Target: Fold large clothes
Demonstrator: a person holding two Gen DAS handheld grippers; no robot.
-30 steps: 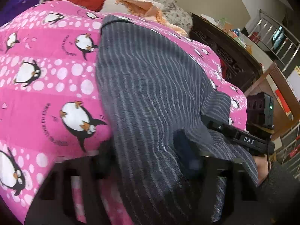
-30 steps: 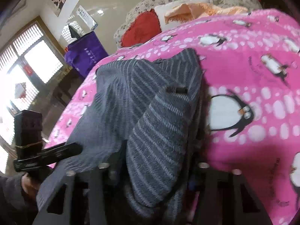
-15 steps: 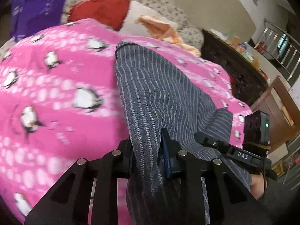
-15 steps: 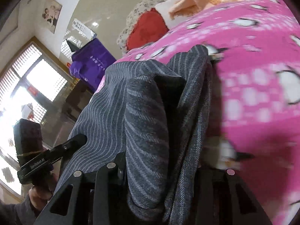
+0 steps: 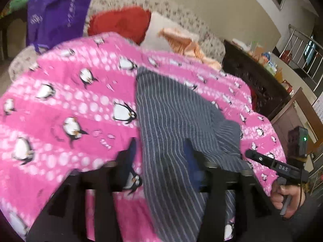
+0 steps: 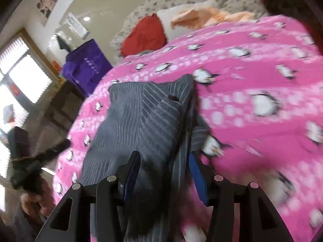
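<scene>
A grey pinstriped garment (image 5: 167,113) lies lengthwise on a pink penguin blanket (image 5: 60,109). My left gripper (image 5: 159,153) stands open around the garment's near end, blue pads apart, cloth passing between them. In the right wrist view the same garment (image 6: 139,121) lies partly folded over itself. My right gripper (image 6: 164,167) is also open, its pads on either side of a bunched fold. The right gripper shows in the left wrist view (image 5: 282,167), and the left one shows blurred in the right wrist view (image 6: 38,159).
A red cushion (image 5: 121,24), a white pillow with an orange cloth (image 5: 181,42) and a purple bag (image 5: 58,14) lie at the head of the bed. A dark carved cabinet (image 5: 254,80) stands to the right. A window (image 6: 18,76) is at the left.
Both grippers were shut on the garment and lifted it; now both have opened and pulled back. The garment lies further away on the blanket.
</scene>
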